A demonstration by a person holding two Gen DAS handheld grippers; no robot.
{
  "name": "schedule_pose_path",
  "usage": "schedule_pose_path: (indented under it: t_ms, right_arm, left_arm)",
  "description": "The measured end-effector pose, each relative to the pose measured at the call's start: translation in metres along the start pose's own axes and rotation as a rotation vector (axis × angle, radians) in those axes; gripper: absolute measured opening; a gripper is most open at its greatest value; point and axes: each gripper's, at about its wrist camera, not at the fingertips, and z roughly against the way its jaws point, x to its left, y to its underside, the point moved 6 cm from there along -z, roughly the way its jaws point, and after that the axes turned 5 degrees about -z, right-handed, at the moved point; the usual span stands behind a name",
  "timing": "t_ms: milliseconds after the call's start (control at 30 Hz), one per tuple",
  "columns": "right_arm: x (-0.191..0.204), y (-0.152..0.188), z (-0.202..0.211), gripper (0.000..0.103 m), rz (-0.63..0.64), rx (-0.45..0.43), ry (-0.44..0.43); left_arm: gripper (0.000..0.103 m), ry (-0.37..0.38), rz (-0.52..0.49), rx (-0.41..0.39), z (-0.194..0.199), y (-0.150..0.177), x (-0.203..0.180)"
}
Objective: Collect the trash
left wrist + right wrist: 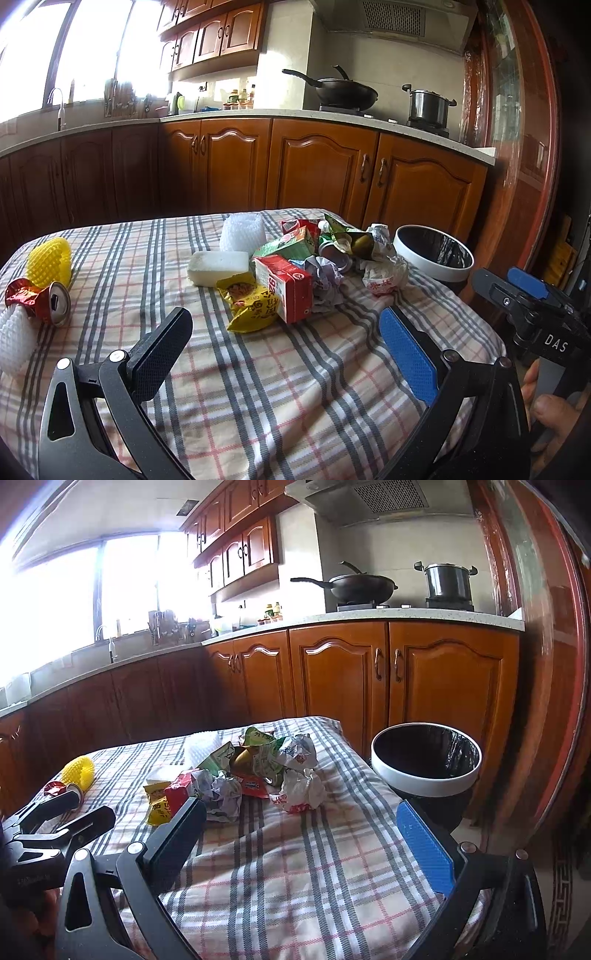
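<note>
Left gripper (pixel 284 343): jaws spread wide, nothing between them, hovering above the plaid tablecloth (pixel 258 406) short of the trash. Right gripper (pixel 306 834): jaws likewise wide apart and empty, over the near right part of the table; its blue pad (pixel 424 849) sits toward the trash bin (pixel 424 775).

Trash pile lies mid-table toward the far right corner: red carton (pixel 288 288), yellow snack wrapper (pixel 251 306), green carton (pixel 288 247), crumpled paper (pixel 325 280), white wrapper with red print (pixel 384 277), white foam block (pixel 218 266), white foam net (pixel 243 232). The bin, white rim with black liner, stands just beside the table's right edge, near the pile.

Left wrist view only: crushed can (pixel 55 302) with red foil, touching a yellow foam net (pixel 51 262), at the table's left edge, well apart from the pile; a hand (pixel 550 410) gripping the right tool's handle.

Right wrist view only: the left gripper from the side at lower left, and the bin's full opening.
</note>
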Motion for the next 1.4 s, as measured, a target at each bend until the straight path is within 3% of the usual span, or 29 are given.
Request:
schedule_pose_path:
  t_ms: [1067, 1400]
  right_arm:
    - [0.002, 0.005, -0.012, 0.103, -0.020, 0.025, -0.051]
    - [-0.003, 0.007, -0.025, 0.103, -0.038, 0.061, -0.054]
  left_arm:
    - [0.103, -0.007, 0.015, 0.018, -0.008, 0.003, 0.011]
    - [0.101, -0.020, 0.048, 0.067, -0.024, 0.009, 0.026]
